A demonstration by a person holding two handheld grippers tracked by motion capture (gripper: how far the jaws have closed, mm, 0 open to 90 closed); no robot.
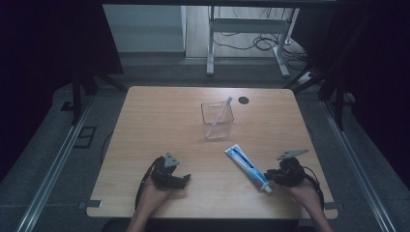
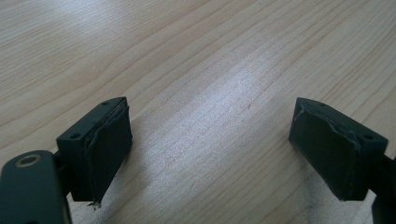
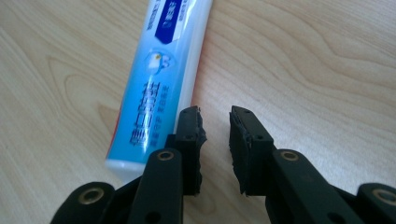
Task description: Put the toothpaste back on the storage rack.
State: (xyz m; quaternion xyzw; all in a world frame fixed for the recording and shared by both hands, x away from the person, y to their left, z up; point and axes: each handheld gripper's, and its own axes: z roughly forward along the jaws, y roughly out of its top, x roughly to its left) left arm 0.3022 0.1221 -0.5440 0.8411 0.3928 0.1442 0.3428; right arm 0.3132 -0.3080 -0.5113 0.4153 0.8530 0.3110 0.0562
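Light wooden table point(image 1: 159, 121); toothpaste tube point(image 1: 247, 168) lying flat, clear plastic container point(image 1: 217, 121) standing behind it

A blue-and-white toothpaste tube point(image 1: 247, 168) lies flat and slantwise near the surface's point(image 1: 164, 121) front right corner, cap toward the front edge.

On the table point(image 1: 159, 121), the container point(image 1: 217, 121) holding a toothbrush point(image 1: 223, 110) stands at centre frame, the toothpaste tube point(image 1: 247, 168) lies below and right of it, the right gripper point(image 1: 274, 177) just beside its lower end, the left gripper point(image 1: 181, 180) at lower left.
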